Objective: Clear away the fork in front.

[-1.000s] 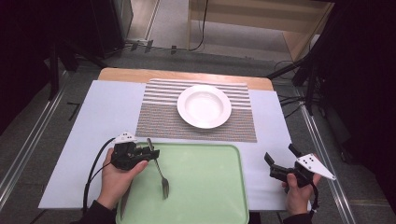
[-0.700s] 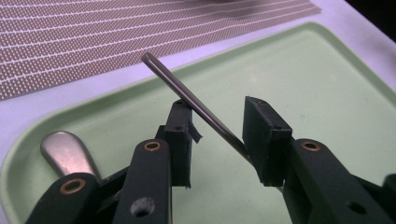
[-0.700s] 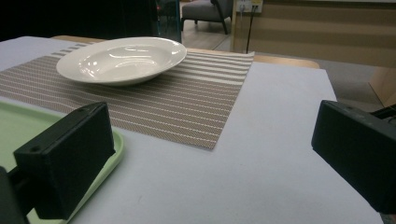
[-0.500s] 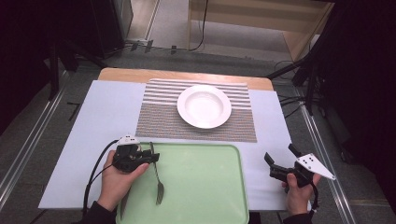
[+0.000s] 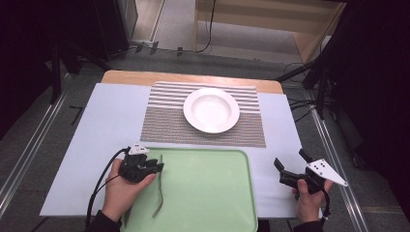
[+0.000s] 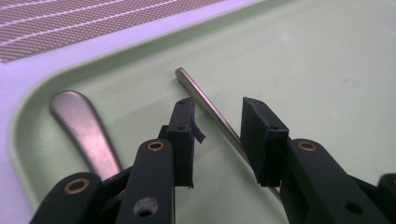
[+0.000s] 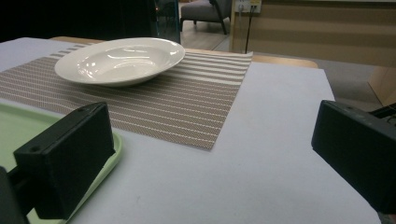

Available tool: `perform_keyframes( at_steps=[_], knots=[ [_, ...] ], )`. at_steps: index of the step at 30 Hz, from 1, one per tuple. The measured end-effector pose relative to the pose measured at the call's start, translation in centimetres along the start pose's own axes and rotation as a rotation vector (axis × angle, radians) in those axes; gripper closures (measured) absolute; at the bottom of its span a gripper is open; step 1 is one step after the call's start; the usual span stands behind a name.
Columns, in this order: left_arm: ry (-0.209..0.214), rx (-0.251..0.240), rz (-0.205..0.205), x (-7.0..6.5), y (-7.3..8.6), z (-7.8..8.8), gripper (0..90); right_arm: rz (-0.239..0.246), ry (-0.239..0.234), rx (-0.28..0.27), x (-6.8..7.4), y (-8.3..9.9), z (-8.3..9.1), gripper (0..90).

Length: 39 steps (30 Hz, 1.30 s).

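On the green tray (image 5: 208, 193), near its left edge, lie two pieces of cutlery. Your left gripper (image 6: 217, 135) sits low over a thin metal handle (image 6: 201, 95), and that handle runs between the two black jaws. The jaws are partly open, and I cannot tell if the pads press on the handle yet, because the view is so close. Just to the left of it lies a second, wider handle (image 6: 77, 119), close to the tray's round corner. It is beside your left jaw, so there is little room on that side. In the high view your left gripper (image 5: 153, 168) is over the thin piece (image 5: 161, 186), and your hand covers part of the tray's left rim.

Past the tray lies a striped mat (image 5: 164, 123) with a white plate (image 5: 211, 110) on it. The plate is well apart from both grippers.

Your right gripper (image 5: 289, 170) is held off to the right of the tray, over the pale table cover (image 5: 106, 111). Its jaws are wide apart with nothing between them. In the right gripper view its left jaw is just above the tray's edge (image 7: 114, 140), and the mat's corner (image 7: 210, 142) is near.

The right side of the table cover is bare. The tray's middle and right part are bare too.
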State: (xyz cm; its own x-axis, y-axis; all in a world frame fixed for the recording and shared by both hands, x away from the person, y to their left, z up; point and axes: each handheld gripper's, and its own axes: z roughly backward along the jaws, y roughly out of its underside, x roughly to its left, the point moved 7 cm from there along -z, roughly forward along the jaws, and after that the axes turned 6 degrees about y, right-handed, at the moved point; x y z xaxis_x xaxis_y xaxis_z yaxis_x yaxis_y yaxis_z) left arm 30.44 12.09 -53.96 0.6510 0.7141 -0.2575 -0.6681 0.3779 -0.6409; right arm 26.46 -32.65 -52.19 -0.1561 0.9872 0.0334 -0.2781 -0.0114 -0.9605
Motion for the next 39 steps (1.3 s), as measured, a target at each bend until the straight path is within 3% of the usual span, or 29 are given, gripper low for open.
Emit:
perform_keyframes(
  at_steps=[3,6,10,13,19,25,30,39],
  knots=[
    [-0.003,-0.011,-0.013,0.0,0.2,0.5,62.4,0.004,0.002,-0.008,-0.1,-0.1,0.0,0.0],
    [0.024,-0.038,-0.018,-0.5,0.5,1.4,62.7,-0.006,0.004,0.000,-0.1,0.0,0.2,0.0],
    [0.075,-0.065,-0.025,-1.2,1.5,2.3,75.1,-0.008,0.004,-0.005,-0.2,0.0,0.1,0.0],
    [0.151,-0.057,-0.026,-1.8,2.5,2.9,87.7,-0.007,0.003,-0.002,-0.1,0.0,0.1,0.0],
    [0.192,-0.020,-0.047,-3.1,4.1,3.1,88.9,-0.013,0.005,0.001,-0.1,0.0,0.2,0.0],
    [0.207,0.019,-0.079,-4.1,4.5,2.7,89.0,-0.010,0.006,-0.002,-0.1,0.0,0.1,0.0],
    [0.219,0.031,-0.080,-4.4,4.6,2.1,88.9,-0.007,0.006,0.000,-0.1,0.0,0.1,0.0],
    [0.233,0.019,-0.081,-4.4,4.5,2.6,88.9,-0.004,0.008,-0.006,-0.3,0.0,0.1,0.0]
  ],
)
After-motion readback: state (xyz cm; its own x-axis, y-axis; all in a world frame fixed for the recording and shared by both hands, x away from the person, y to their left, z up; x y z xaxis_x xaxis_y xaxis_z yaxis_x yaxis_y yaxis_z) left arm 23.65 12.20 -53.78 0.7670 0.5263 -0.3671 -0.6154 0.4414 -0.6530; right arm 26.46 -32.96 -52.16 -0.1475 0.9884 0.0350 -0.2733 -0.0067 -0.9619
